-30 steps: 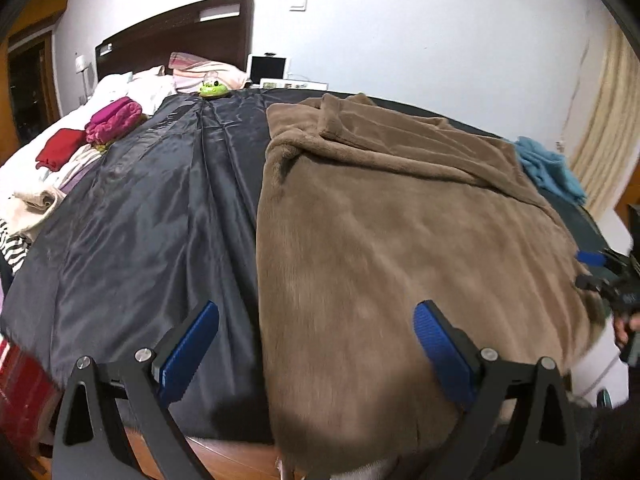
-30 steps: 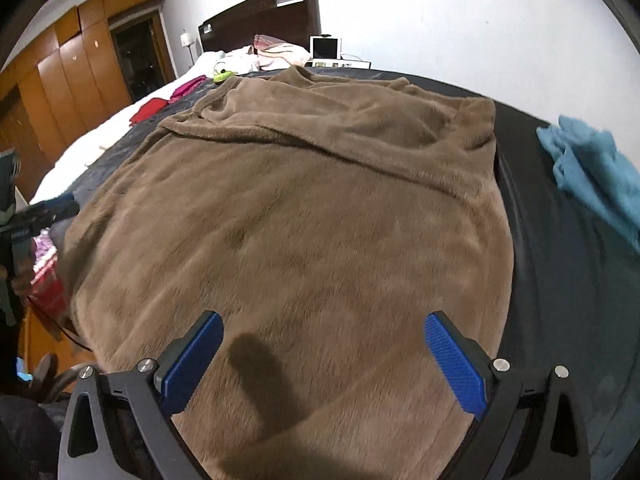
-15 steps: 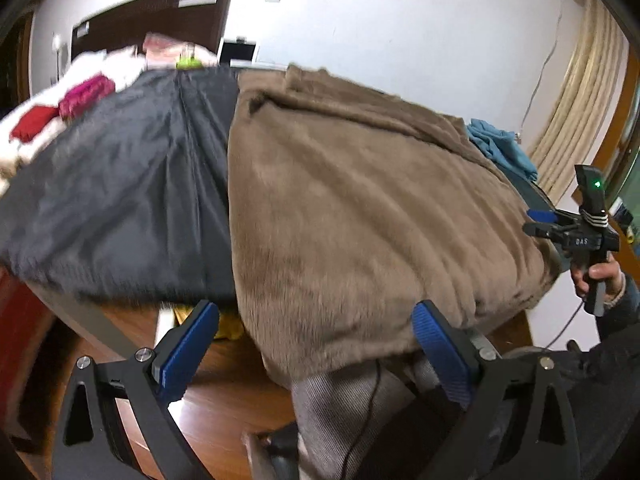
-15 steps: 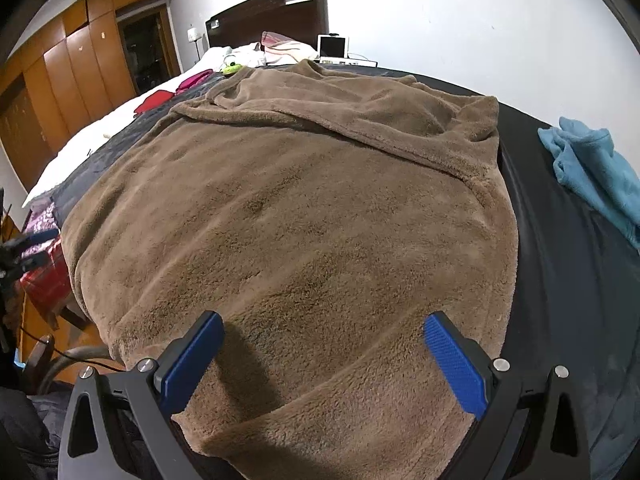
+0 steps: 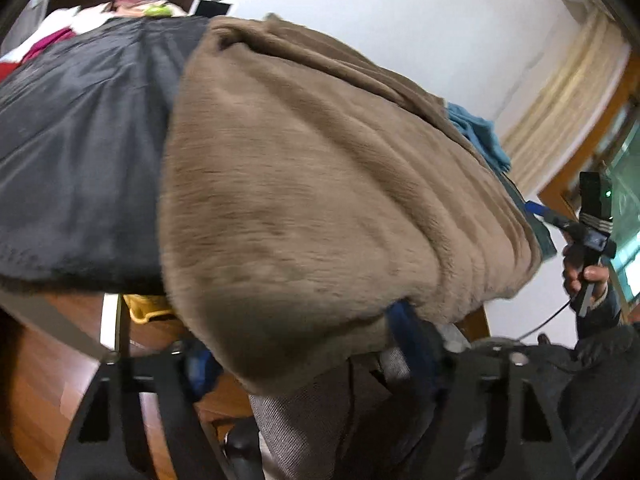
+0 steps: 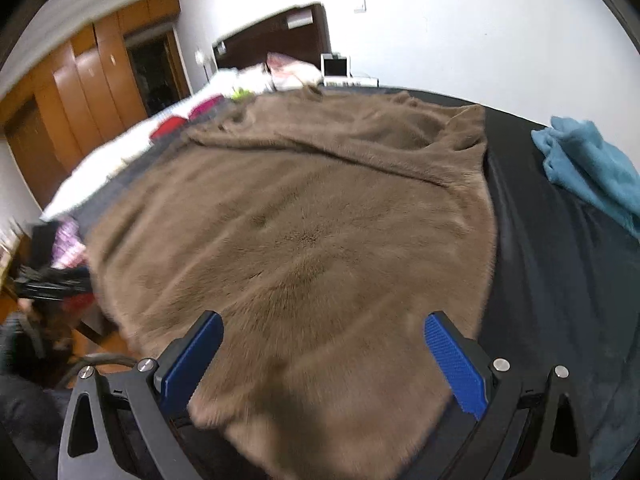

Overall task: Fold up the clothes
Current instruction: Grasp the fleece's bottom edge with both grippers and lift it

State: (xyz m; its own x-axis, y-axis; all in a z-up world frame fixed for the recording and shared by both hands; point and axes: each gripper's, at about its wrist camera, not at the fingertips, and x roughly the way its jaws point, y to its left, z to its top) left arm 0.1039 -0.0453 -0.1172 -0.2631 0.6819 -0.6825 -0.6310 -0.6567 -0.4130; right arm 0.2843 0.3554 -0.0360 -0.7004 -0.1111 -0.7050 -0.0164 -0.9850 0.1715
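Note:
A large brown fleece garment lies spread on the black-covered bed, and its near edge hangs over the bed's side. My left gripper is below the bed edge and open. The hanging hem drops between its fingers, and the blue pads are partly hidden behind the cloth. My right gripper is open and low over the near right part of the garment, with the cloth edge lying between its pads. Each view shows the other gripper, hand-held, at the opposite corner.
A blue towel lies on the bed right of the garment. Folded red and magenta clothes sit by the headboard. Wooden wardrobes stand at left. A yellow item sits under the bed; a grey trouser leg is close below.
My left gripper has dropped from above the bed to below its edge and closed in on the hanging hem. My right gripper has moved in so the garment's edge lies between its pads.

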